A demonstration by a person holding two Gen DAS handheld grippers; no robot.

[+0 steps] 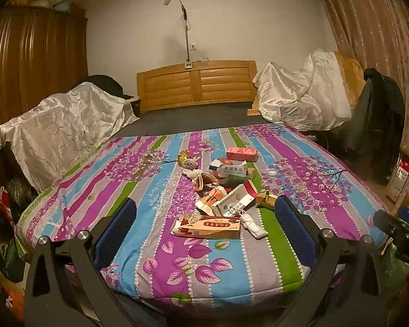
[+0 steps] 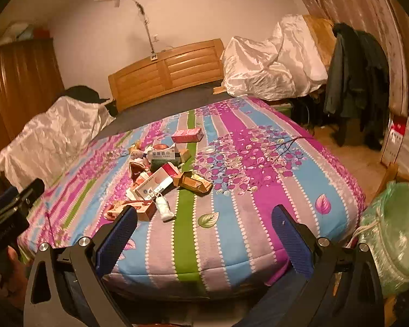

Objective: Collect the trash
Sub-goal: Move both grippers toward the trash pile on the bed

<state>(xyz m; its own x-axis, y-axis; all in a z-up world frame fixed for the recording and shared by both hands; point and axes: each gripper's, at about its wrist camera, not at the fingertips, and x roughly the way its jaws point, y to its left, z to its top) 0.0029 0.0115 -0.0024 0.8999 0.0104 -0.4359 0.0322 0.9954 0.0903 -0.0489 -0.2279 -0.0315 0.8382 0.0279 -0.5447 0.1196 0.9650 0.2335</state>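
I've got both grippers hovering off the foot of the bed (image 1: 308, 169), nothing between the jaws. Left gripper (image 1: 204, 218) is spread wide, empty, pointed at the trash pile (image 1: 220, 182) mid-bedspread. Nearest to me is a long red-and-cream carton (image 1: 208, 227) lying flat, w/ a white wad (image 1: 252, 224) just beside it on the right. Right gripper (image 2: 204, 224) is also wide open, empty, sitting further right; from its cam the pile (image 2: 161, 169) sits up-left, gold wrapper (image 2: 195, 182) at its right edge. Green-bagged bin (image 2: 392, 231) stands on the floor by the bed corner, well apart from the trash.
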